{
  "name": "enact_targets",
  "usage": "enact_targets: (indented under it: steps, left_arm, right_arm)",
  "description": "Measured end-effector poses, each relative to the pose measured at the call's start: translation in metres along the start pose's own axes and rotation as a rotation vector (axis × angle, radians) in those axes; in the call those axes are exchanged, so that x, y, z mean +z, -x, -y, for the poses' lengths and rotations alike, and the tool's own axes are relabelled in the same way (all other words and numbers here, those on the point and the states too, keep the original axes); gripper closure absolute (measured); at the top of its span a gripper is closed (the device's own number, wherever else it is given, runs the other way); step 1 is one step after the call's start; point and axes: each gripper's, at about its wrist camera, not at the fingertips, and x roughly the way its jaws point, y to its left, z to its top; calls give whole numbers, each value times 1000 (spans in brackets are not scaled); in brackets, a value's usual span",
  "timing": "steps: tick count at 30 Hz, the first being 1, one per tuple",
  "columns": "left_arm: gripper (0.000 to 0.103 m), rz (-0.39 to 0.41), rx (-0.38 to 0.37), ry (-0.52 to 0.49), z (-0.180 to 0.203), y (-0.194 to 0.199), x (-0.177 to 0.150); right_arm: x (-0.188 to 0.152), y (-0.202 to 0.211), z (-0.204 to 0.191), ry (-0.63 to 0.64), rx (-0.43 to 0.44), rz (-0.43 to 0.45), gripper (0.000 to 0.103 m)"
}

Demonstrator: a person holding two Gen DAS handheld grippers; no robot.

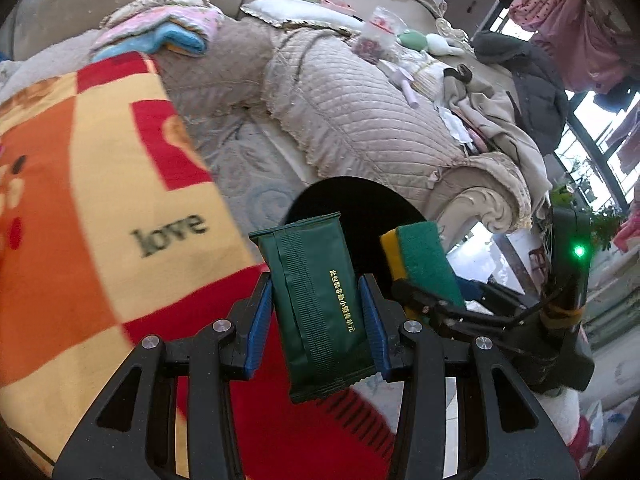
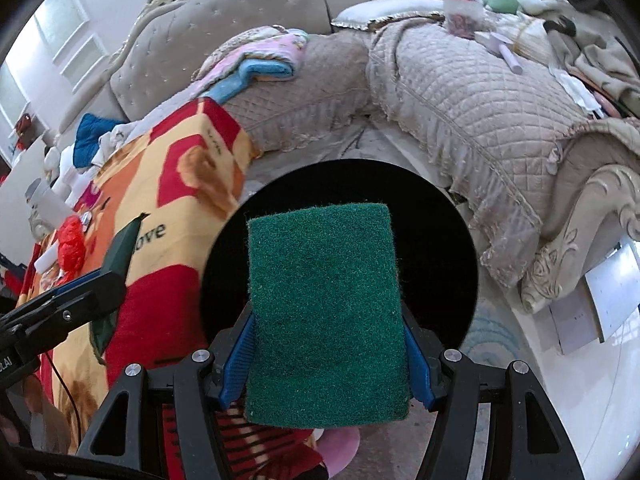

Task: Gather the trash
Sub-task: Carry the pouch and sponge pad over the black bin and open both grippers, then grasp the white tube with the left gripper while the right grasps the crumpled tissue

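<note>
Both tools loaded, positioned above the black bin opening.

I have the left tool (image 1: 318, 320) clenched on the green foil packet (image 1: 316, 304) and the right tool (image 2: 330, 356) clenched on the green scouring sponge (image 2: 324, 316); both items hang over the round black bin (image 2: 432, 248), between the "love" blanket (image 1: 100, 200) and the quilted sofa (image 1: 360, 120). I judge the release should wait until each item sits fully inside the rim, away from the blanket edge.

Open black bin mouth (image 2: 436, 240) clear ahead; blanket-draped table (image 2: 176, 208) crowding left, quilted sofa (image 2: 480, 120) blocking right and behind.
</note>
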Motion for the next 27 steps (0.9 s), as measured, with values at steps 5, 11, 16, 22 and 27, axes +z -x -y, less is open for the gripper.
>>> enact_targets:
  steps: [5, 11, 16, 22, 27]
  left_arm:
    - [60, 1, -68, 21, 6, -15, 8]
    - [52, 3, -67, 45, -2, -14, 7]
    - [52, 16, -24, 49, -11, -1, 0]
    - [52, 28, 59, 68, -32, 17, -12]
    - [52, 35, 113, 93, -53, 30, -22]
  right_arm:
    - [0, -1, 15, -45, 3, 13, 26]
    - [-1, 1, 20, -67, 3, 24, 25]
    - [-5, 3, 9, -38, 8, 23, 25]
    - [-10, 3, -20, 18, 23, 30, 25]
    - [-13, 2, -46, 62, 45, 26, 25]
